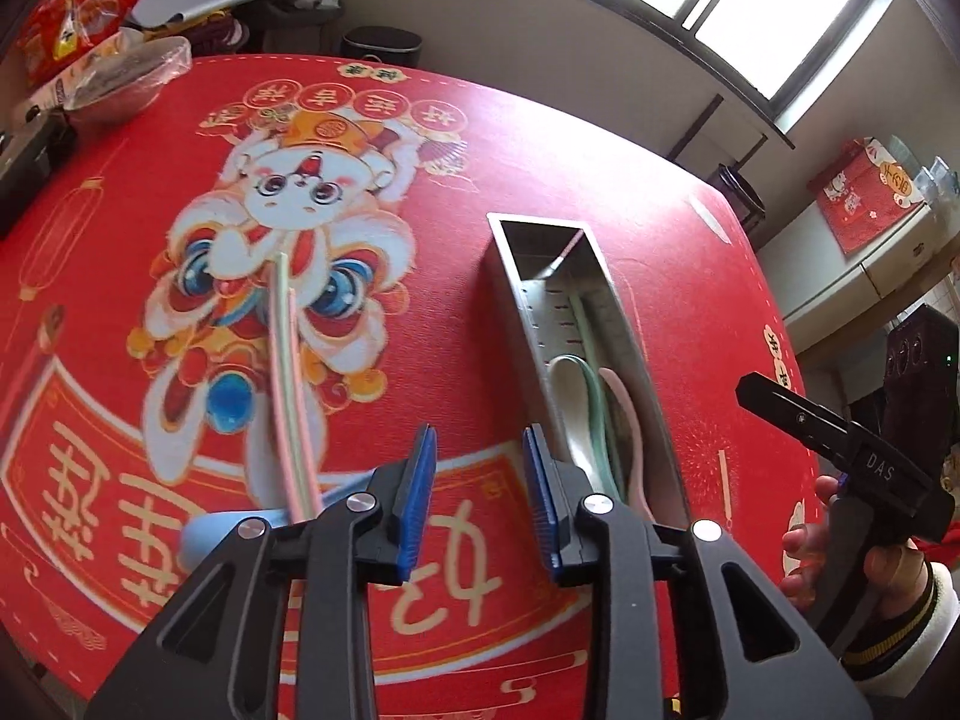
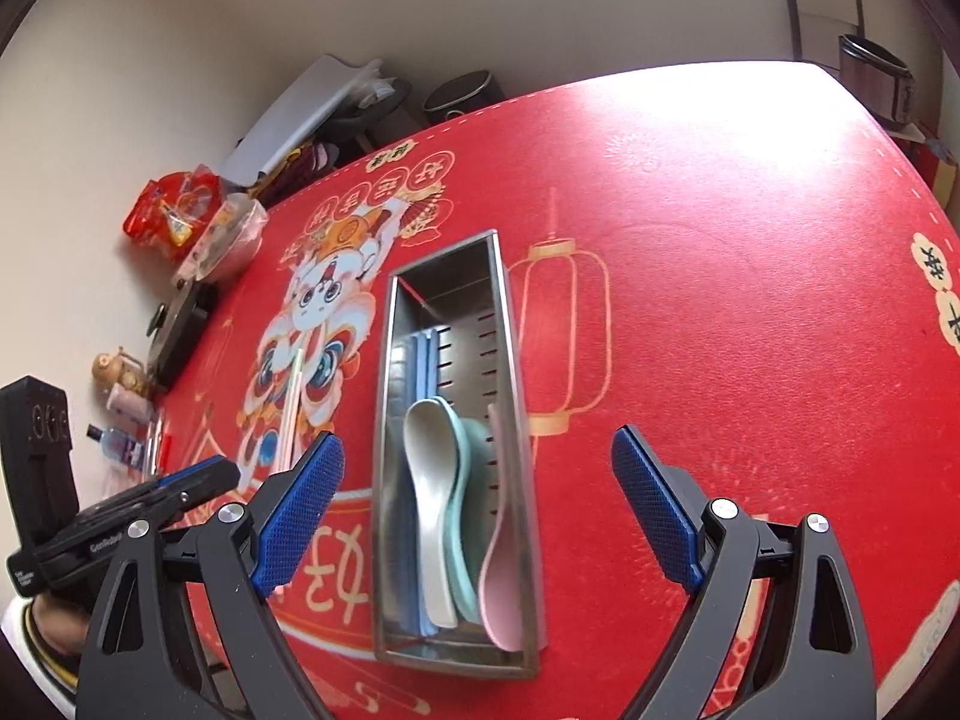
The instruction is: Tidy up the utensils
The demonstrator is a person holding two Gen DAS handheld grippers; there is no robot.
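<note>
A steel utensil box (image 2: 510,324) lies on the red tablecloth, also in the left wrist view (image 1: 636,354). It holds a white spoon (image 2: 429,480), a mint spoon (image 2: 465,516), a pink spoon (image 2: 507,570) and a blue utensil (image 2: 423,360). A pink and green pair of chopsticks (image 1: 288,390) lies left of the box on the cloth, also in the right wrist view (image 2: 291,402). A blue spoon (image 1: 222,534) lies by their near end. My left gripper (image 1: 480,504) is open and empty, between chopsticks and box. My right gripper (image 2: 480,516) is open, above the box's near end.
A plastic-wrapped bowl (image 1: 126,81) and a red snack bag (image 1: 72,6) stand at the table's far left. A black box (image 2: 180,330), a small bottle (image 2: 120,444) and a figurine (image 2: 117,369) line the left edge. The right gripper's body (image 1: 852,456) shows at right.
</note>
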